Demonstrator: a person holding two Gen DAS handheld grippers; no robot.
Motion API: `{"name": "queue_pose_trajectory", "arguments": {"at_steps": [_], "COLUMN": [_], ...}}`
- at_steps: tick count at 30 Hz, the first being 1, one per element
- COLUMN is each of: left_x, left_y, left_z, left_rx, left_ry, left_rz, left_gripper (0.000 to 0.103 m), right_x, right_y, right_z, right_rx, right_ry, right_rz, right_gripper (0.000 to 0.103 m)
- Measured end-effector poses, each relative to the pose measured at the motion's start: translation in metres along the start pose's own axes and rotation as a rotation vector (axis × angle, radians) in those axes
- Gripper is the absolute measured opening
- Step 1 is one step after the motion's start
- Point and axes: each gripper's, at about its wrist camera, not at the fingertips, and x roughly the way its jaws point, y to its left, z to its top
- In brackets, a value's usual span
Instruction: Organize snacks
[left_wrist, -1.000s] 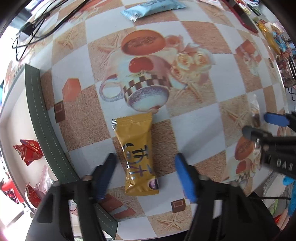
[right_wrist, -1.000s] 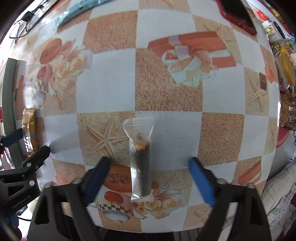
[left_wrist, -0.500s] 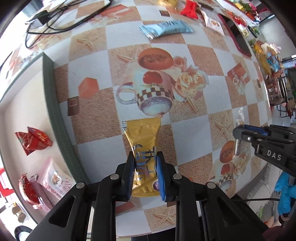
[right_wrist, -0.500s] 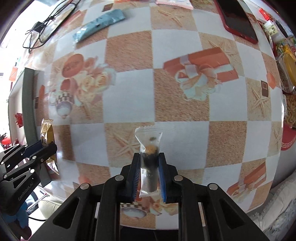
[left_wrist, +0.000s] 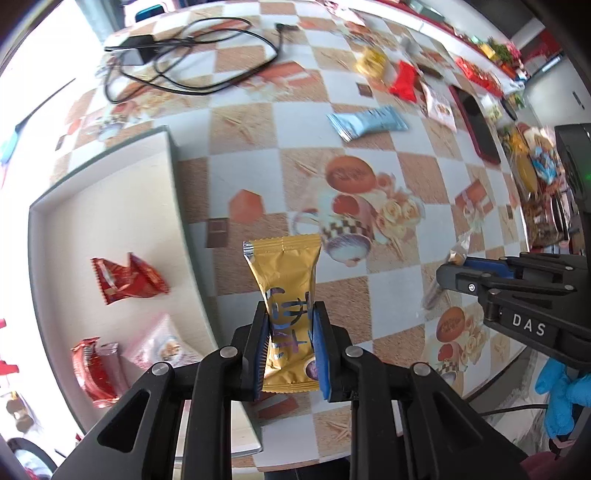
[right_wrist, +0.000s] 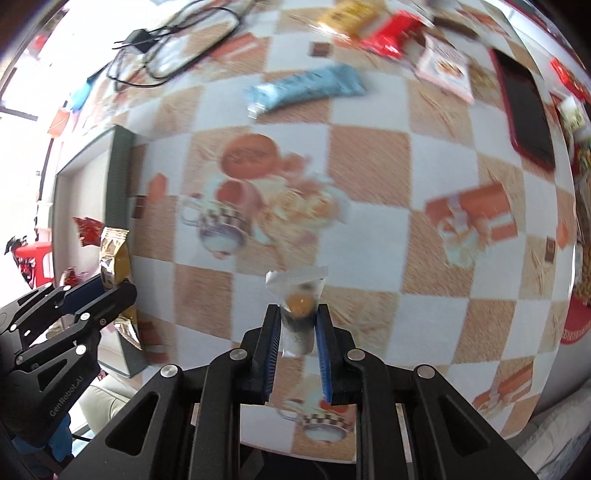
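Left gripper (left_wrist: 290, 341) pointed down, fingers (left_wrist: 261, 347) pinching the lower half of the yellow packet (left_wrist: 286, 291); packet was clear of the desk (left_wrist: 251, 162), upper end sticking up past the fingertips, above the checkered cloth just right of the tray (left_wrist: 110, 206). Right gripper (right_wrist: 297, 334) likewise clamped the clear packet (right_wrist: 297, 295), dark contents with an orange blob visible between the blue pads (right_wrist: 322, 347), sealed top end free above them, also off the desk. Both sets of fingers had just finished closing, each with its packet between them. In the left wrist view the right gripper showed at the right edge with a blue glove (left_wrist: 561, 384) below it. In the right wrist view the left gripper showed at lower left with the yellow packet in it, next to the tray's dark rim. Tray sat at the desk's left side and held two red packets (left_wrist: 127, 278) and a pink-white one (left_wrist: 162, 341). Still on the desk further back: blue bar (left_wrist: 367, 122), red wrapper (left_wrist: 404, 81), yellow wrapper (left_wrist: 371, 62), a pink-white packet (left_wrist: 439, 107), a phone in red case (left_wrist: 480, 125), black charger with cable (left_wrist: 192, 62). Right wrist view was motion-blurred, so small details there were unreadable.
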Motion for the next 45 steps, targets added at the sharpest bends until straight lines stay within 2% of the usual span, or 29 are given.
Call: {"name": "queue_pose_trajectory", "arguments": {"at_steps": [6, 9, 13, 14, 16, 21, 23, 25, 27, 29, 30, 31, 32, 36, 45], "left_x": [-0.010, -0.015, -0.020, -0.021, -0.022, -0.025, -0.028, -0.031, -0.034, -0.038, -0.039, -0.041, -0.043, -0.048, -0.054], "left_y": [0.023, 0.034, 0.048, 0.051, 0.055, 0.061, 0.063, 0.066, 0.069, 0.073, 0.077, 0.081, 0.085, 0.102, 0.138], "left_z": [-0.004, -0.007, -0.011, -0.012, -0.013, -0.016, -0.018, -0.019, -0.021, -0.023, -0.023, -0.023, -0.023, -0.022, -0.017], "left_rx": [-0.058, -0.087, -0.119, -0.126, -0.136, -0.147, -0.152, -0.152, -0.158, -0.166, -0.174, -0.182, -0.195, -0.232, -0.296], "left_ry": [-0.030, -0.043, -0.052, -0.053, -0.054, -0.053, -0.055, -0.057, -0.059, -0.064, -0.069, -0.073, -0.077, -0.094, -0.122], "left_rz": [0.002, 0.004, 0.004, 0.005, 0.007, 0.016, 0.020, 0.029, 0.040, 0.048, 0.051, 0.052, 0.054, 0.059, 0.072], "left_gripper": [0.024, 0.024, 0.024, 0.024, 0.024, 0.024, 0.024, 0.024, 0.024, 0.024, 0.024, 0.024, 0.024, 0.024, 0.024], "right_x": [0.000, 0.010, 0.032, 0.038, 0.044, 0.057, 0.064, 0.069, 0.075, 0.078, 0.078, 0.077, 0.078, 0.076, 0.035], "right_y": [0.031, 0.037, 0.029, 0.027, 0.023, 0.024, 0.025, 0.026, 0.029, 0.036, 0.039, 0.043, 0.051, 0.068, 0.119], "right_z": [0.012, 0.006, 0.005, 0.006, 0.007, 0.008, 0.012, 0.017, 0.024, 0.027, 0.028, 0.028, 0.036, 0.041, 0.061], "right_rx": [-0.046, -0.065, -0.054, -0.042, -0.029, -0.039, -0.033, -0.025, -0.025, -0.049, -0.062, -0.074, -0.087, -0.111, -0.177], "right_ry": [-0.012, -0.004, 0.075, 0.092, 0.091, 0.087, 0.082, 0.080, 0.089, 0.077, 0.071, 0.066, 0.071, 0.056, -0.032], "right_rz": [0.001, -0.011, 0.005, -0.016, -0.049, -0.112, -0.123, -0.121, -0.127, -0.173, -0.182, -0.181, -0.184, -0.176, -0.063], "right_gripper": [0.020, 0.020, 0.023, 0.028, 0.082, 0.082, 0.082, 0.069, 0.061, 0.056, 0.047, 0.027, 0.018, 0.016, 0.016]}}
